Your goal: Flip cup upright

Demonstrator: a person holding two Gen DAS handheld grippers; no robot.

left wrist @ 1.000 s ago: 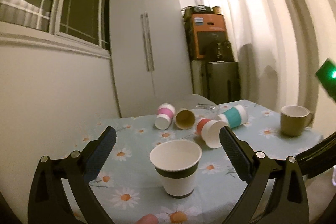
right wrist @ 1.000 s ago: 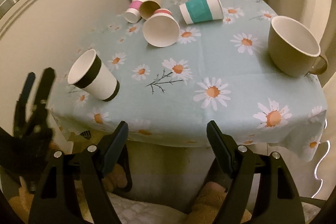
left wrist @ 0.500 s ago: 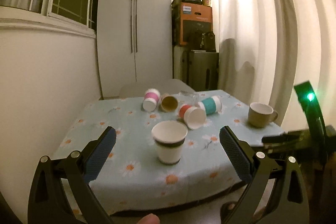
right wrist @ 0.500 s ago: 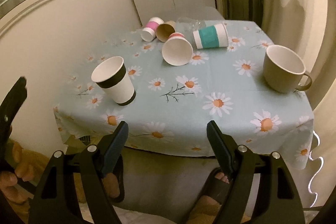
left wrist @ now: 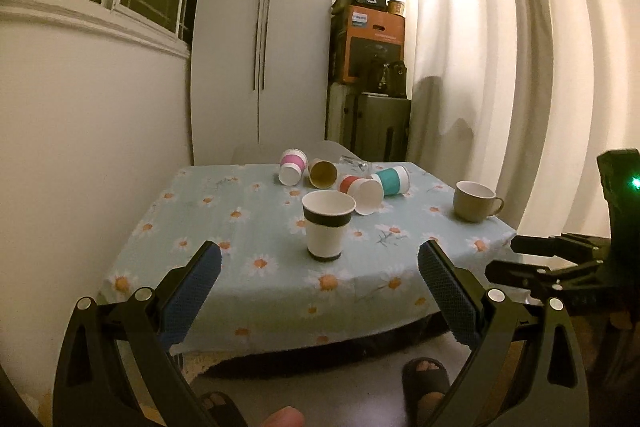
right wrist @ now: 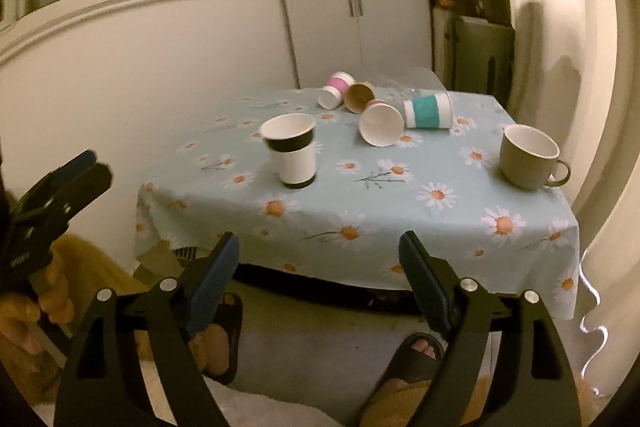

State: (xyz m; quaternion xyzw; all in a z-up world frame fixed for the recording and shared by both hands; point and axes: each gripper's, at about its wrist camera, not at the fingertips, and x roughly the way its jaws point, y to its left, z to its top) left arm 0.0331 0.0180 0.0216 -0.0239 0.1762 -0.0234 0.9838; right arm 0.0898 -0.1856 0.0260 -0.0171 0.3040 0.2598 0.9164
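A white paper cup with a black band [left wrist: 327, 226] stands upright near the front of the table [left wrist: 256, 291]; it also shows in the right wrist view [right wrist: 291, 150]. My left gripper [left wrist: 319, 291] is open and empty, held back from the table's front edge. My right gripper [right wrist: 319, 277] is open and empty, also off the table's front edge. Behind the upright cup lie several cups on their sides: pink-banded [left wrist: 292, 167], brown [left wrist: 322, 173], red-banded [left wrist: 362, 191] and teal-banded [left wrist: 393, 180].
A beige mug [left wrist: 475, 201] stands upright at the table's right side, also in the right wrist view [right wrist: 530, 157]. A white cabinet [left wrist: 264, 39] and stacked boxes [left wrist: 370, 43] stand behind the table. Sandalled feet [right wrist: 412, 355] are on the floor below.
Both grippers have pulled back and away from the table; the upright black-banded cup stays where it stood and now looks smaller and farther off.
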